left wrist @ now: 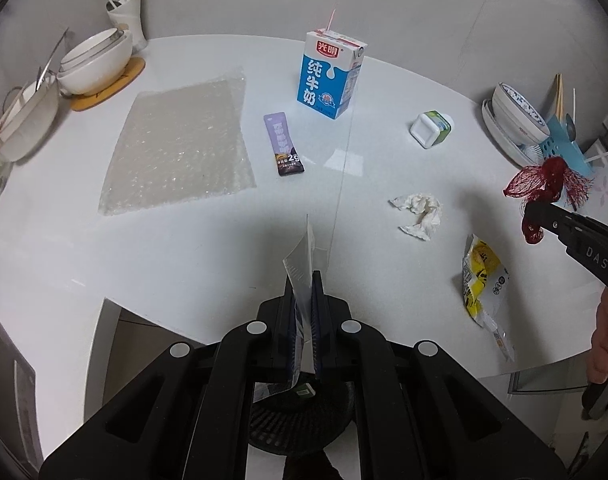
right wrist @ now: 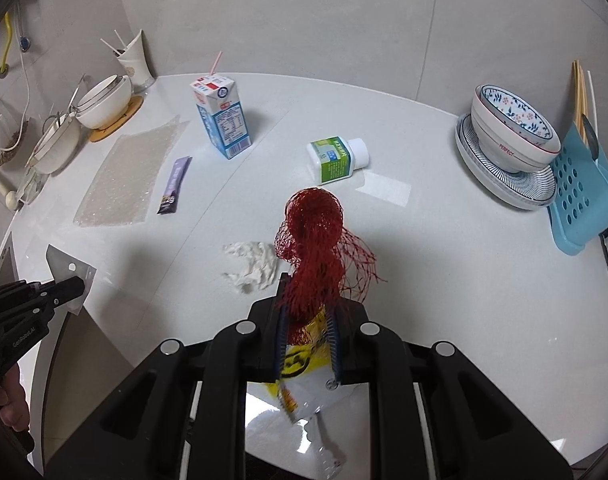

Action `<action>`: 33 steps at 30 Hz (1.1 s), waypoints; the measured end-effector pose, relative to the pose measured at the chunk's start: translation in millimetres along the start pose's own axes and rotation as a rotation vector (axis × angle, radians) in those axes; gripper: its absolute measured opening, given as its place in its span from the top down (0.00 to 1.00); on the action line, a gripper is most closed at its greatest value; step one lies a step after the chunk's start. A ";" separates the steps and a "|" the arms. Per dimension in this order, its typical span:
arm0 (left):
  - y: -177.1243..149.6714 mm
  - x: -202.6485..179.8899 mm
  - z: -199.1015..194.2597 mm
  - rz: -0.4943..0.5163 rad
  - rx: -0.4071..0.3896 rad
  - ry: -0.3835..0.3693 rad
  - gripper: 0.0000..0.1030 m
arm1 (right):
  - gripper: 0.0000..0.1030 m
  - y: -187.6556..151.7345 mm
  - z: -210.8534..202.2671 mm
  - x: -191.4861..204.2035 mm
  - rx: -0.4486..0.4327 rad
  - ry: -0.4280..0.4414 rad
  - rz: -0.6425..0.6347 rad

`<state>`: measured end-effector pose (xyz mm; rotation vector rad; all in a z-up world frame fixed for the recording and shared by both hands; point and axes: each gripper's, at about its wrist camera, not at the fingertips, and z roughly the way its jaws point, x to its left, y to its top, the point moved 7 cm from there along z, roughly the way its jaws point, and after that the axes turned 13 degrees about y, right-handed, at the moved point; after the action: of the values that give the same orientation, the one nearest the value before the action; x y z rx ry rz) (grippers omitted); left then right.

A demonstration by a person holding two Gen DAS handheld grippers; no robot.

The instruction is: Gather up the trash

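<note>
My left gripper point(left wrist: 303, 280) is shut on a clear plastic wrapper point(left wrist: 300, 258), held over a black mesh bin point(left wrist: 300, 420) below the table edge; the wrapper also shows in the right wrist view point(right wrist: 70, 268). My right gripper point(right wrist: 306, 300) is shut on a red mesh net bag point(right wrist: 314, 232), held above the table; the net bag shows at the right of the left wrist view point(left wrist: 544, 184). On the white table lie a crumpled tissue point(left wrist: 420, 212), a yellow snack wrapper point(left wrist: 484, 280), a purple sachet point(left wrist: 284, 144), a blue milk carton point(left wrist: 330, 72), a small green-label bottle point(right wrist: 336, 156) and a bubble-wrap sheet point(left wrist: 180, 148).
White bowls on a wooden coaster point(left wrist: 96, 60) and a cup with straws point(left wrist: 128, 12) stand at the back left. A patterned bowl on plates point(right wrist: 512, 140) and a blue utensil rack point(right wrist: 584, 196) stand at the right. The table edge point(left wrist: 152, 312) runs just ahead of the bin.
</note>
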<state>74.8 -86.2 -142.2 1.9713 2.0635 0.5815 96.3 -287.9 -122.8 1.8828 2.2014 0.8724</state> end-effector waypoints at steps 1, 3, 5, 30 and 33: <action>-2.5 1.3 -2.8 0.000 -0.002 0.000 0.95 | 0.85 -2.3 -2.4 3.1 -0.002 0.002 0.000; -7.8 4.6 -8.9 0.000 -0.006 -0.003 0.95 | 0.85 -6.8 -8.1 11.4 -0.009 0.003 -0.008; -12.9 8.3 -14.4 0.002 -0.010 -0.002 0.95 | 0.85 -11.8 -14.3 20.1 -0.019 0.004 -0.012; -113.1 56.1 -58.1 -0.046 -0.012 -0.014 0.95 | 0.85 -107.3 -34.2 119.9 -0.009 0.070 -0.089; -128.1 58.5 -55.9 -0.055 -0.002 -0.016 0.95 | 0.85 -122.1 -31.5 128.3 0.011 0.075 -0.105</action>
<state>-68.6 -37.4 -141.5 1.9051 2.0998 0.5546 -52.1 -186.2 -121.6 1.7488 2.3291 0.9285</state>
